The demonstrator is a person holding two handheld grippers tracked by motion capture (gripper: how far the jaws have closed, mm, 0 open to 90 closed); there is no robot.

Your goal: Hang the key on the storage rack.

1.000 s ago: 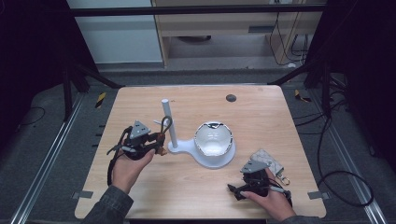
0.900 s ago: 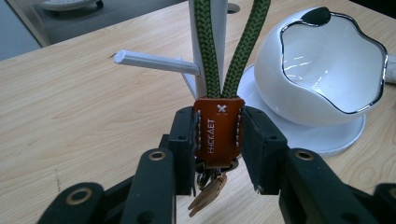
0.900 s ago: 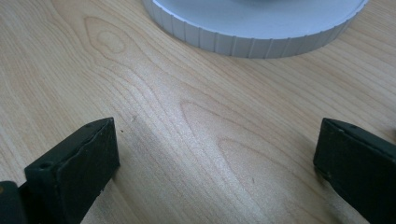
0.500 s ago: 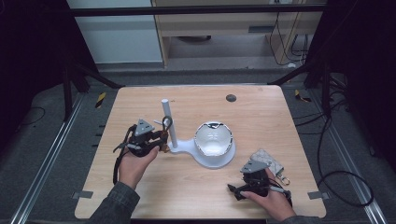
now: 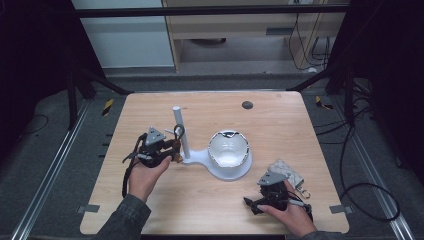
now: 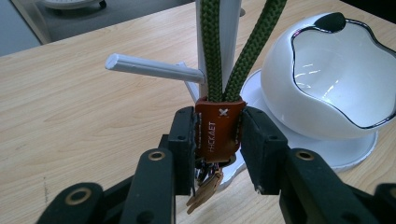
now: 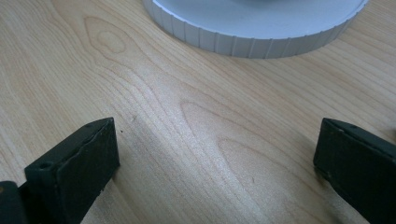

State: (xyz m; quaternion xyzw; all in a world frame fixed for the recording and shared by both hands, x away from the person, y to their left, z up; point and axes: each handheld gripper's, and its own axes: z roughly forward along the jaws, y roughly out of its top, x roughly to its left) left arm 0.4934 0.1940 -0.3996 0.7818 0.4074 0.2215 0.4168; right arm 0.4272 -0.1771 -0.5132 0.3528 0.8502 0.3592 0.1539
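Observation:
My left gripper (image 5: 175, 148) is shut on the brown leather tag (image 6: 219, 126) of a keychain. Its green cord loop (image 6: 233, 51) runs upward in front of the white post (image 5: 178, 127) of a stand; the top of the loop is cut off in the left gripper view. A short white peg (image 6: 154, 69) sticks out sideways from the post. Small metal keys (image 6: 205, 186) hang below the tag. The stand's round base (image 5: 215, 167) carries a white bowl (image 5: 228, 148). My right gripper (image 5: 254, 205) rests open on the wood near the front right, with nothing between its fingers (image 7: 77, 158).
A quilted grey pouch (image 5: 287, 172) with a metal ring lies just behind the right hand. A dark round hole (image 5: 247, 105) sits near the table's far edge. The ribbed rim of the stand's base (image 7: 261, 42) lies just ahead of the right gripper.
The left gripper has edged slightly right, closer to the post, still holding the keychain. The right hand has stayed put.

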